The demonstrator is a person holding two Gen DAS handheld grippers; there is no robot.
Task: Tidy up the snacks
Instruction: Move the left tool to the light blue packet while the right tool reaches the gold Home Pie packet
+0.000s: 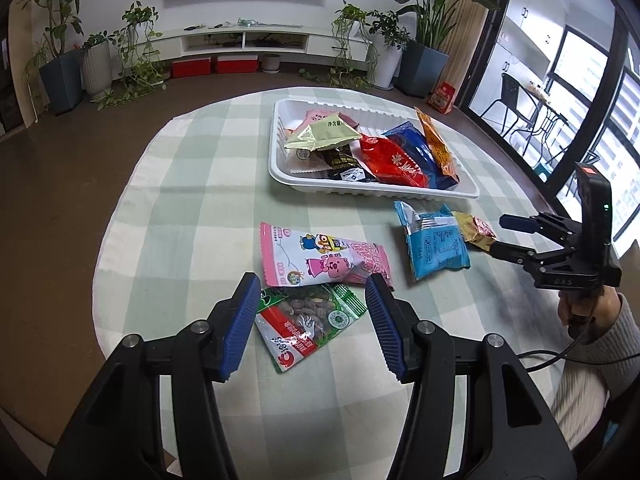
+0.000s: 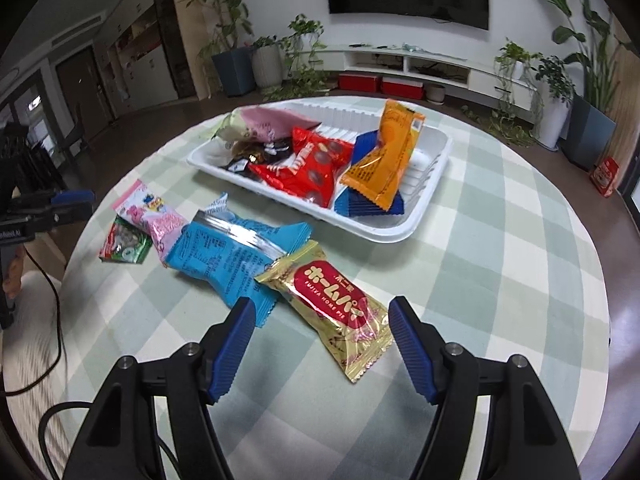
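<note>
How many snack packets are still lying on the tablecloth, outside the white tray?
4. The green packet lies between the left gripper fingers, the pink packet just beyond it, the light blue packet mid-table, and the gold packet before the right gripper. None seems hidden.

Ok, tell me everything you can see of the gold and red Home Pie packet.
The Home Pie packet is a glossy gold foil wrapper with a red panel bearing Japanese lettering and crimped, serrated ends. Sealed and puffy, it lies flat and diagonal on the checked tablecloth, outside the white tray. Its far end overlaps the blue packet. The open right gripper straddles it without touching.
</note>
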